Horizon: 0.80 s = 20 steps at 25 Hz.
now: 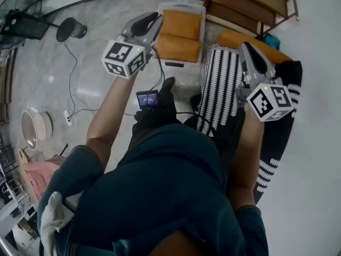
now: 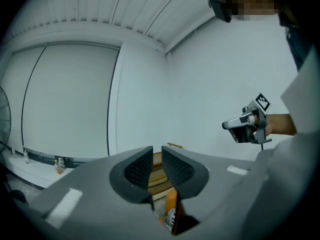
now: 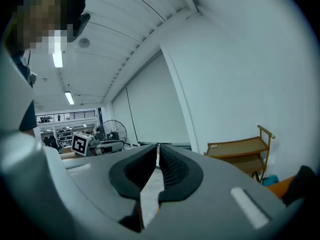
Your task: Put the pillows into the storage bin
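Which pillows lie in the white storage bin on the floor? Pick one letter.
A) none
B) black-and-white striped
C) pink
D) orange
D: the head view shows orange pillows inside the white storage bin, while the striped pillow is outside it.

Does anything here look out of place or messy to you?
The black-and-white striped pillow and one orange pillow lie outside the storage bin, which already holds other orange pillows. Nothing looks spilled or damaged.
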{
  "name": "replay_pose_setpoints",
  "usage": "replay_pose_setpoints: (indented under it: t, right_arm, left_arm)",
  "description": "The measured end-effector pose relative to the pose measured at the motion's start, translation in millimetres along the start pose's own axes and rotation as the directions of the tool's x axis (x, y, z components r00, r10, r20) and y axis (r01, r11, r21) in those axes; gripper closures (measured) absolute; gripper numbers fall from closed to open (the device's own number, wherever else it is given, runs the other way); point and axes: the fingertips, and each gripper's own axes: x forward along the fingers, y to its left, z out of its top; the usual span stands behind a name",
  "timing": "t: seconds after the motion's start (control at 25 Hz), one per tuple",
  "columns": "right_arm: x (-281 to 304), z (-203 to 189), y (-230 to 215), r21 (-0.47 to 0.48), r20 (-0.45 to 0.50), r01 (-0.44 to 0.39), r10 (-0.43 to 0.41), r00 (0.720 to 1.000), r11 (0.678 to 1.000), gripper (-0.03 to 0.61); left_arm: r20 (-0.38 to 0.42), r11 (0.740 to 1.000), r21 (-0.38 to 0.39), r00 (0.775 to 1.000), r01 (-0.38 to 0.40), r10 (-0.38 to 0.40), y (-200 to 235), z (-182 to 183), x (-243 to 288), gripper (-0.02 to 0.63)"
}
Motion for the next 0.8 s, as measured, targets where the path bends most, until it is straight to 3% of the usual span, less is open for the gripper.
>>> replay_pose_setpoints:
  t: [0.4, 0.8]
  right_arm:
    - [-90, 20, 31, -0.043, 0.058, -0.022, 0.024, 0.998, 0.999, 0.566]
    - [-76, -5, 51, -0.004, 0.019, -0.061, 0.061, 0.998, 0.998, 0.566]
  left_arm:
    - [0.081, 0.999, 0.017, 0.996, -0.045, 0.044, -74, 44, -76, 0.563]
    - [0.052, 0.993, 0.001, 0.992, -0.119, 0.119, -54, 42, -129, 0.563]
